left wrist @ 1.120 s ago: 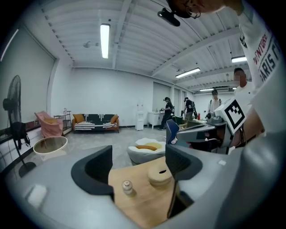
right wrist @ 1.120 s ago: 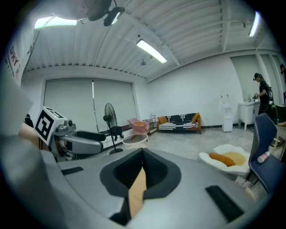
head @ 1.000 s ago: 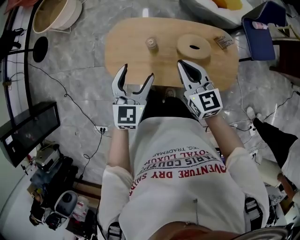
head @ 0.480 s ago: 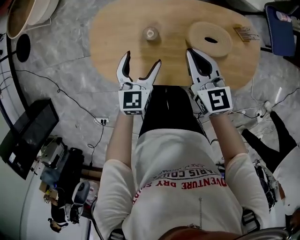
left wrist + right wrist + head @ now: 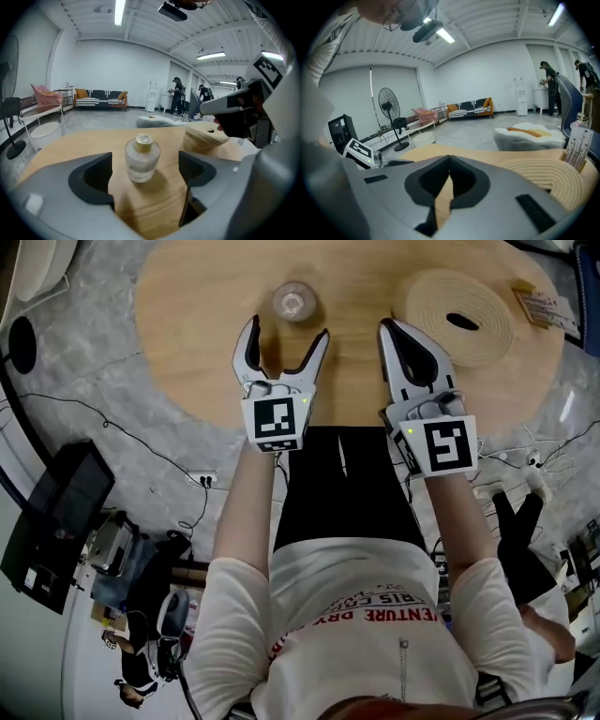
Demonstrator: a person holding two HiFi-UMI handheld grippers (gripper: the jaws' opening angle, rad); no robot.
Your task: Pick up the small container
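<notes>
The small container (image 5: 294, 302), a clear round jar with a gold cap, stands on the oval wooden table (image 5: 187, 324). My left gripper (image 5: 284, 341) hovers just short of it, open, jaws spread wide and nothing touching the pads. In the left gripper view the jar (image 5: 142, 158) sits centred ahead of the left gripper (image 5: 145, 168), a little beyond the fingertips. My right gripper (image 5: 394, 331) is shut and empty over the table's near edge, to the right of the jar. In the right gripper view its tips (image 5: 449, 161) meet.
A round coiled ring with a hole (image 5: 459, 306) lies on the table just beyond the right gripper, also in view as the ring (image 5: 548, 180). A small printed packet (image 5: 542, 307) sits at the table's right end. Cables and a black box (image 5: 56, 512) are on the floor at left.
Both grippers have moved forward over the table, and the left one has closed in on the jar. The left jaws have spread a little wider. The right jaws stayed shut.
</notes>
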